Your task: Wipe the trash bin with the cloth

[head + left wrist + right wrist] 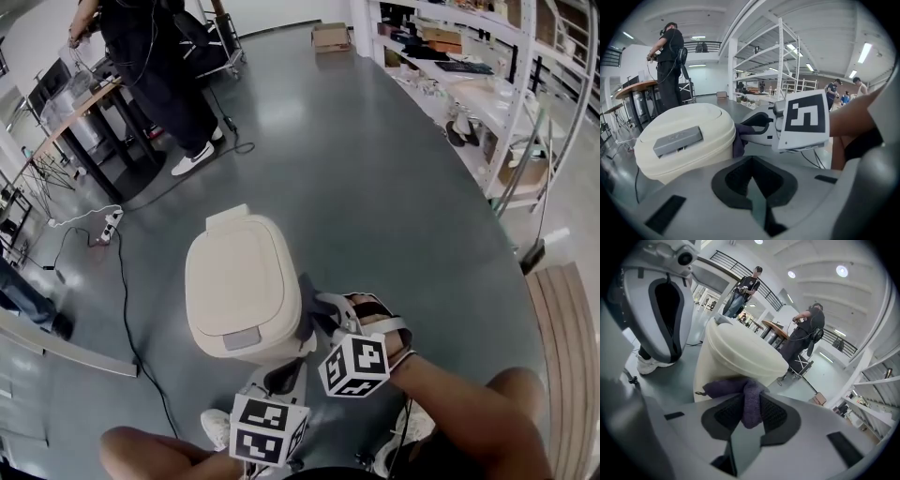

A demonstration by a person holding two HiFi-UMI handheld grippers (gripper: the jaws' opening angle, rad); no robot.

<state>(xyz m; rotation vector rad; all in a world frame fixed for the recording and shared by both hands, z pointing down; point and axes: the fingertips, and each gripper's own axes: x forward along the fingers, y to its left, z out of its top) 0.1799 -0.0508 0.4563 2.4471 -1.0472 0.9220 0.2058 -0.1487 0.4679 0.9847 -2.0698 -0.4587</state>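
A cream trash bin [239, 281] with a closed lid and a grey latch stands on the grey floor just in front of me. My right gripper [317, 317] is shut on a dark purple cloth [307, 305] and holds it against the bin's right side. In the right gripper view the cloth [743, 392] is pinched between the pads, with the bin [740, 355] right behind it. My left gripper [281, 377] is low at the bin's near side. Its jaws [751, 183] are together with nothing in them, and the bin [679, 140] is to their left.
A person [155, 56] stands by a round table at the far left. A cable and power strip [111, 225] lie on the floor left of the bin. Shelving [469, 84] lines the right, a cardboard box [330, 36] sits far back, and a wooden bench [562, 328] is at the right edge.
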